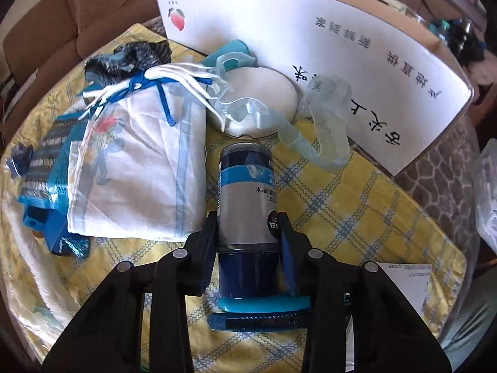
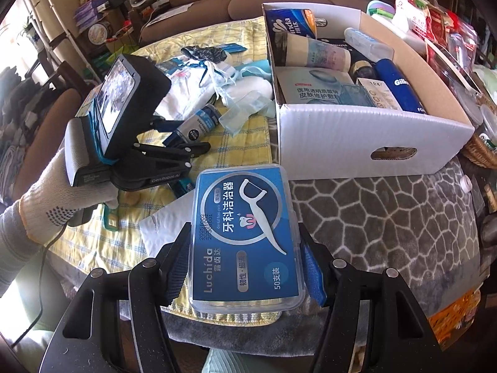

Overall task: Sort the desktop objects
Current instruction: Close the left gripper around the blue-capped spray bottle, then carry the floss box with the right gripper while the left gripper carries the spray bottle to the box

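Note:
A dark blue bottle with a silver label (image 1: 247, 192) lies lengthwise on the yellow checked cloth (image 1: 357, 211). My left gripper (image 1: 248, 220) is shut on it, its fingers pressing both sides of the label. The right wrist view shows the same bottle (image 2: 198, 122) in that gripper, held by a gloved hand (image 2: 62, 195). My right gripper (image 2: 244, 228) is shut on a clear flat box of dental floss picks with a blue label (image 2: 248, 217), held above the table's near edge. The white cardboard box (image 2: 366, 143) stands to the right, open and filled with several toiletries.
A white drawstring cloth bag (image 1: 139, 171), a round white case (image 1: 264, 99), pale clear straps (image 1: 323, 130) and a blue packet (image 1: 43, 168) lie beyond the bottle. A flat blue item (image 1: 264, 306) lies under its near end. Grey patterned cover (image 2: 388, 217) spreads before the box.

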Demonstrator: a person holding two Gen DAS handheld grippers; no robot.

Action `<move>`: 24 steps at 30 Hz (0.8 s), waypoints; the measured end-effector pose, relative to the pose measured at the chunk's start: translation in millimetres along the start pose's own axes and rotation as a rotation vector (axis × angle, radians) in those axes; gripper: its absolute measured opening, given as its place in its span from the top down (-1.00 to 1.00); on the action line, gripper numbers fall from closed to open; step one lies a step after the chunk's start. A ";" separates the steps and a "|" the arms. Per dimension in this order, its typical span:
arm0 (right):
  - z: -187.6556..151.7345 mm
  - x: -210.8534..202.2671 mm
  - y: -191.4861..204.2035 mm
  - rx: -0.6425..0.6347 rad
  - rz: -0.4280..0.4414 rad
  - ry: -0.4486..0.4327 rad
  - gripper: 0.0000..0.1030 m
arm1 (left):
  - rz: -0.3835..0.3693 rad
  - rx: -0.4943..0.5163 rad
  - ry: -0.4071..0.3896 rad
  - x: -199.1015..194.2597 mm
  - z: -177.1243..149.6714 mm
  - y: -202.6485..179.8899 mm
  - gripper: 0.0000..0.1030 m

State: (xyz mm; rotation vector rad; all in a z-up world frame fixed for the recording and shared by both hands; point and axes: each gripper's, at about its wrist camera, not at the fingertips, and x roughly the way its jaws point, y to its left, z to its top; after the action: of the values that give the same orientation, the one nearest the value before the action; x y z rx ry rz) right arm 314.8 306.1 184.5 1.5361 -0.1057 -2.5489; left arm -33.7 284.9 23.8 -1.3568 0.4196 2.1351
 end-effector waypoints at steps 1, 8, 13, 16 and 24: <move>2.3 -2.9 0.3 -0.002 -0.003 -0.005 -0.25 | -0.042 -0.039 0.001 -1.9 -0.4 7.4 0.35; 25.3 -35.7 5.8 -0.026 0.029 -0.060 -0.25 | -0.237 -0.205 -0.037 -32.0 -8.8 38.2 0.35; 51.8 -52.4 0.9 -0.053 -0.011 -0.083 -0.25 | -0.345 -0.257 -0.078 -54.6 8.5 49.1 0.35; 73.7 -57.7 -14.1 -0.040 -0.028 -0.090 -0.25 | -0.413 -0.279 -0.120 -77.4 24.0 54.2 0.35; 155.4 -61.9 -70.8 0.026 -0.078 -0.132 -0.25 | -0.472 -0.251 -0.220 -118.5 117.6 49.7 0.35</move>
State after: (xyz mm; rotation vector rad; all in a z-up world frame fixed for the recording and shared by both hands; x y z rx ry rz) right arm 198.6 383.0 301.1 1.4064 -0.0974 -2.7190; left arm -110.6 274.1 179.7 -1.1855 -0.2452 1.9443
